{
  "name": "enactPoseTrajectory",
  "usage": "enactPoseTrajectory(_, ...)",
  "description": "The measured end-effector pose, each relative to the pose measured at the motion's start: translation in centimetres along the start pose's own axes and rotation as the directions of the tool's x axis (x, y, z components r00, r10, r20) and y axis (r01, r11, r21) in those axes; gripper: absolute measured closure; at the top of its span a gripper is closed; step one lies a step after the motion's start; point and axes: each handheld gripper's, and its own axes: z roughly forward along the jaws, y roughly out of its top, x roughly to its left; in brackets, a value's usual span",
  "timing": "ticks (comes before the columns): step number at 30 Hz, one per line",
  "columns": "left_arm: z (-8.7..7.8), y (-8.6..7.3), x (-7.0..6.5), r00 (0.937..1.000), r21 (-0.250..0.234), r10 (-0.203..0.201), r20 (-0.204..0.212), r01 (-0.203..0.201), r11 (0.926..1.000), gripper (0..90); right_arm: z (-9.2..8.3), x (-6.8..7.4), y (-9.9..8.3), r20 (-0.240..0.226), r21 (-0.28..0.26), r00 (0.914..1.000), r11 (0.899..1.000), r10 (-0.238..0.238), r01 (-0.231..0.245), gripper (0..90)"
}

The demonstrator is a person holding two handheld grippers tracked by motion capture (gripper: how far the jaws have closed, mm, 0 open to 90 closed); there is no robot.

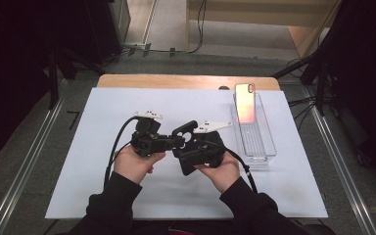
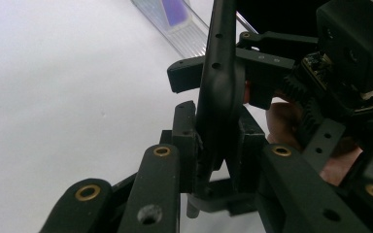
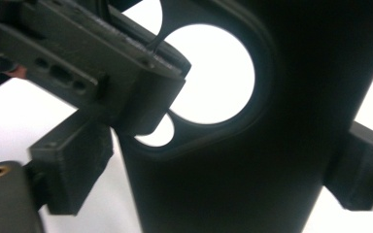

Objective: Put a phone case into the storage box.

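Matte black phone case [image 1: 188, 147] (round camera cutouts) pinched by left gripper [image 1: 169, 143], straddled by right gripper [image 1: 196, 154], grip unclear

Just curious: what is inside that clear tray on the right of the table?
A phone stands in the clear tray, leaning against its far end. The tray's near part looks bare; the phone's lower end is hard to make out.

Black sleeves [image 1: 112, 203], black grippers with brass-ringed links [image 2: 161, 151], white top plates [image 1: 148, 114], trailing black cables [image 1: 115, 142].
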Motion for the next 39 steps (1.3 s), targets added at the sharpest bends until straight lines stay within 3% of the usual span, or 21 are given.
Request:
enactPoseTrajectory(8,-0.2,0.0,-0.1,0.9999,-0.002,0.008,0.006,-0.008,1.0,73.7,-0.1,-0.3,0.1,-0.019,0.011,0.9998,1.0,0.003,-0.003,13.9)
enactPoseTrajectory(15,-1.7,0.3,0.0,0.9996,-0.051,-0.001,0.027,0.002,0.9987,53.8,-0.1,-1.0,0.1,-0.012,0.029,0.9999,1.0,0.007,-0.007,14.0)
enactPoseTrajectory(18,-2.1,0.3,0.2,0.9991,-0.042,0.008,0.041,-0.006,0.9991,43.5,-0.4,-1.7,0.1,-0.002,0.03,0.9999,0.999,0.011,-0.011,14.0)
enactPoseTrajectory(24,-2.2,-0.4,1.1,0.996,-0.006,0.054,0.071,-0.054,0.9985,34.0,-1.4,-3.5,0.3,-0.016,0.025,0.9995,0.999,0.027,-0.026,14.0)
enactPoseTrajectory(27,-2.1,-1.0,1.8,0.9944,-0.001,0.067,0.082,-0.068,0.9977,32.2,-2.1,-4.2,0.6,-0.031,0.022,0.9992,1.0,0.023,-0.022,13.9)
enactPoseTrajectory(33,-1.6,-2.7,3.1,0.9881,0.018,0.133,0.077,-0.135,0.9907,30.6,-3.2,-5.1,1.0,-0.075,0.022,0.9972,1.0,0.004,-0.002,13.9)
enactPoseTrajectory(39,-1.4,-4.3,4.6,0.9881,0.013,0.139,0.066,-0.14,0.9901,30.5,-4.0,-5.6,1.4,-0.089,0.034,0.996,0.999,-0.007,0.01,13.8)
